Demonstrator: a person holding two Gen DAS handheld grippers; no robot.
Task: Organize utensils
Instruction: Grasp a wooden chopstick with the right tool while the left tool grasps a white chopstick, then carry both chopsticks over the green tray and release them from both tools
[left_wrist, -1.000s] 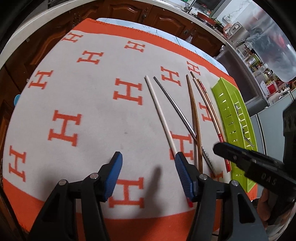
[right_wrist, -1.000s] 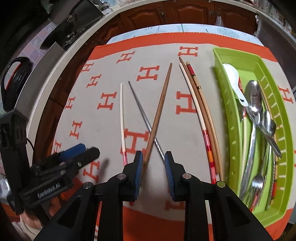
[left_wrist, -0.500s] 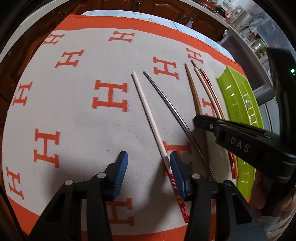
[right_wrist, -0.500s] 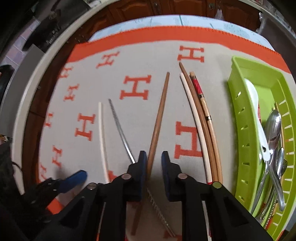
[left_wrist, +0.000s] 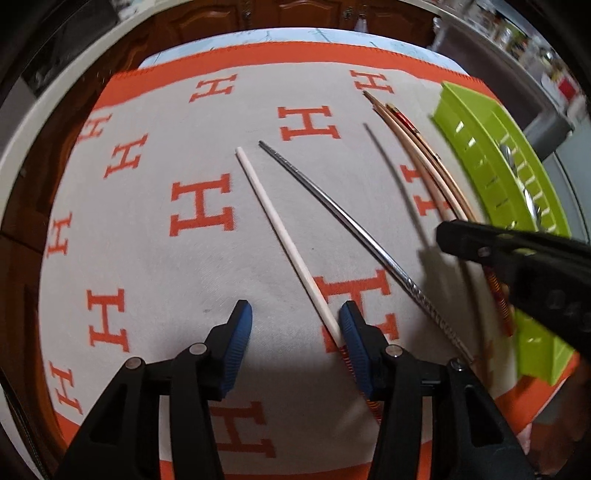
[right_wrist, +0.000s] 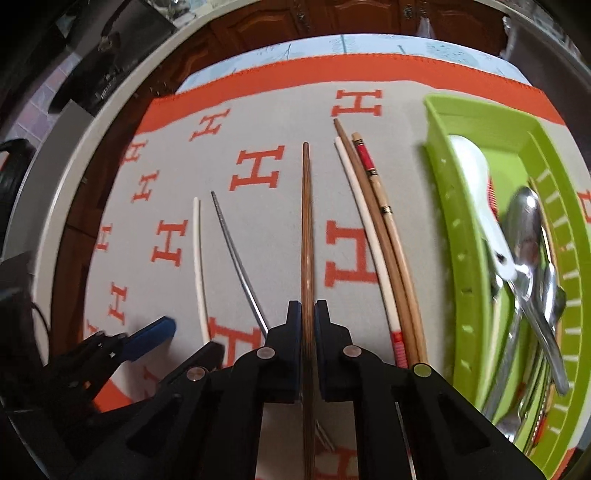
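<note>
My right gripper (right_wrist: 307, 314) is shut on a brown wooden chopstick (right_wrist: 306, 221) and holds it pointing away over the cloth. My left gripper (left_wrist: 295, 319) is open, low over the cloth, with a white chopstick (left_wrist: 280, 229) running along the inside of its right finger. A metal chopstick (left_wrist: 347, 221) lies just right of it. A white, a brown and a red-banded chopstick (right_wrist: 373, 236) lie together beside the green tray (right_wrist: 458, 236), which holds spoons (right_wrist: 528, 236) and other cutlery.
The orange and grey H-patterned cloth (left_wrist: 147, 240) covers the table. The table edge and dark wooden cabinets (right_wrist: 258, 22) lie beyond it. The right gripper's arm (left_wrist: 517, 258) crosses the left wrist view at right, above the tray (left_wrist: 491, 162).
My right gripper has closed on the brown chopstick and lifted it off the metal one. My left gripper has shifted so the white chopstick sits between its fingers.
</note>
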